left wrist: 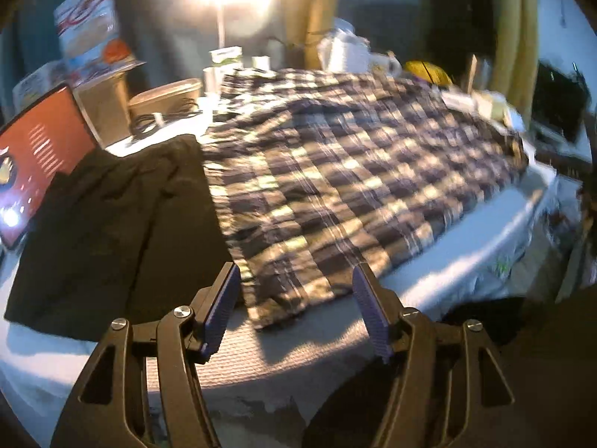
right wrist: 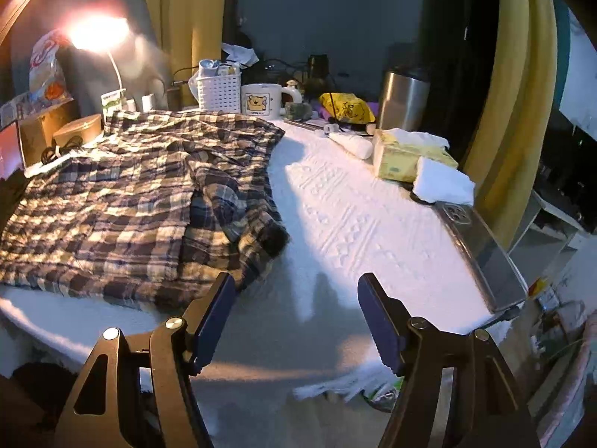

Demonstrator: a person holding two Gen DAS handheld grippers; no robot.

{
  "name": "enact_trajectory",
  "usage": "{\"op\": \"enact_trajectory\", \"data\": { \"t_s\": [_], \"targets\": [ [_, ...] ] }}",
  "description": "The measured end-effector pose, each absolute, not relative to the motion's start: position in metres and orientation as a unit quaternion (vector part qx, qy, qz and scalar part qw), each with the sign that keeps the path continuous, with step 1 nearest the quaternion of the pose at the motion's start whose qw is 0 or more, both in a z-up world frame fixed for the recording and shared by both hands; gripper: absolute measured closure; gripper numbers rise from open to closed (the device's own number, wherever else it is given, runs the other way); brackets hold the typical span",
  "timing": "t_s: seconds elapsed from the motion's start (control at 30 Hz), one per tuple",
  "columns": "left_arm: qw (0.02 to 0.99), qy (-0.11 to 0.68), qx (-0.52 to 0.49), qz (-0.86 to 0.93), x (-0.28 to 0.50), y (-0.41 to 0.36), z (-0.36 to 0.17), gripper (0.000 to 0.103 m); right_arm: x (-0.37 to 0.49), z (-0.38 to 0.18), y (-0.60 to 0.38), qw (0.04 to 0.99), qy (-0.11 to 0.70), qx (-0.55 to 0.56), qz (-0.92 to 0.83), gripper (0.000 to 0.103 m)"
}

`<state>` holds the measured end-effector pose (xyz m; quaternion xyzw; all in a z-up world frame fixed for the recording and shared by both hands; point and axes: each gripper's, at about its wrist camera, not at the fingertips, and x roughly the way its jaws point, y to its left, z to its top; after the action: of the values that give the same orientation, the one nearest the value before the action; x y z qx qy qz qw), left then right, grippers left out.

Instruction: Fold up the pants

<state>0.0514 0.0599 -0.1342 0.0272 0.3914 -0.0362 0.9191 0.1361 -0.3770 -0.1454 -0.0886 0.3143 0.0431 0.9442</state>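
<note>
So your left gripper (left wrist: pixel 296 310) and right gripper (right wrist: pixel 296 317) both have jaws wide apart, holding nothing, plaid pants (right wrist: pixel 141 190) mid-frame on the desk (right wrist: pixel 354 216).

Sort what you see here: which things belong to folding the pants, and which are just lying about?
Job in hand:
plaid pants
left gripper, open
right gripper, open

Lying about:
black cloth
bear mug
white basket
tissue box
steel canister
lamp

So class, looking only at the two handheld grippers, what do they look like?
Both match. The left gripper and right gripper have dark brown-black linkage arms with triangular cutouts and round silver pivot pins. Each finger carries a flat purple-blue pad, ribbed on its face. No cables or sleeves show.
</note>
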Motion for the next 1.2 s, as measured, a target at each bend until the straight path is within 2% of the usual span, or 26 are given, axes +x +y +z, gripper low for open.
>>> {"op": "enact_trajectory", "data": {
  "t_s": [0.2, 0.27, 0.33, 0.53, 0.6, 0.63, 0.67, 0.73, 0.77, 0.87, 0.9, 0.93, 0.97, 1.0, 1.2],
  "targets": [
    [0.905, 0.42, 0.065, -0.027, 0.052, 0.057, -0.155, 0.039, 0.136, -0.161, -0.377, 0.936, 0.32, -0.146, 0.007, 0.033],
    [0.907, 0.413, 0.075, -0.021, 0.05, 0.057, -0.156, 0.03, 0.137, -0.168, -0.372, 0.931, 0.321, -0.173, 0.005, 0.033],
    [0.91, 0.407, 0.08, -0.014, 0.053, 0.057, -0.157, 0.028, 0.138, -0.174, -0.365, 0.927, 0.319, -0.195, 0.011, 0.033],
    [0.918, 0.381, 0.107, -0.003, 0.07, 0.048, -0.158, 0.027, 0.153, -0.182, -0.336, 0.921, 0.299, -0.247, 0.039, 0.033],
    [0.922, 0.369, 0.12, -0.006, 0.072, 0.042, -0.159, 0.03, 0.16, -0.181, -0.329, 0.921, 0.292, -0.253, 0.054, 0.029],
    [0.922, 0.367, 0.123, -0.011, 0.073, 0.039, -0.159, 0.045, 0.163, -0.181, -0.325, 0.92, 0.289, -0.257, 0.056, 0.027],
    [0.922, 0.369, 0.118, -0.018, 0.075, 0.039, -0.159, 0.067, 0.166, -0.181, -0.323, 0.92, 0.286, -0.261, 0.059, 0.024],
    [0.921, 0.375, 0.102, -0.023, 0.076, 0.039, -0.159, 0.086, 0.172, -0.18, -0.321, 0.922, 0.283, -0.257, 0.068, 0.024],
    [0.922, 0.375, 0.095, -0.024, 0.076, 0.041, -0.158, 0.092, 0.175, -0.179, -0.322, 0.922, 0.285, -0.252, 0.07, 0.024],
    [0.925, 0.371, 0.074, -0.028, 0.074, 0.044, -0.153, 0.098, 0.18, -0.177, -0.324, 0.925, 0.295, -0.224, 0.086, 0.025],
    [0.927, 0.368, 0.065, -0.028, 0.073, 0.045, -0.15, 0.098, 0.18, -0.176, -0.325, 0.927, 0.294, -0.214, 0.09, 0.042],
    [0.929, 0.366, 0.06, -0.027, 0.072, 0.045, -0.147, 0.099, 0.18, -0.174, -0.326, 0.929, 0.294, -0.2, 0.098, 0.054],
    [0.931, 0.361, 0.053, -0.027, 0.072, 0.046, -0.144, 0.099, 0.18, -0.173, -0.327, 0.931, 0.295, -0.19, 0.099, 0.073],
    [0.932, 0.358, 0.049, -0.026, 0.072, 0.047, -0.14, 0.099, 0.181, -0.172, -0.328, 0.934, 0.292, -0.183, 0.098, 0.079],
    [0.943, 0.33, 0.033, -0.026, 0.069, 0.047, -0.112, 0.1, 0.178, -0.16, -0.327, 0.94, 0.281, -0.165, 0.098, 0.083]
  ]
}}
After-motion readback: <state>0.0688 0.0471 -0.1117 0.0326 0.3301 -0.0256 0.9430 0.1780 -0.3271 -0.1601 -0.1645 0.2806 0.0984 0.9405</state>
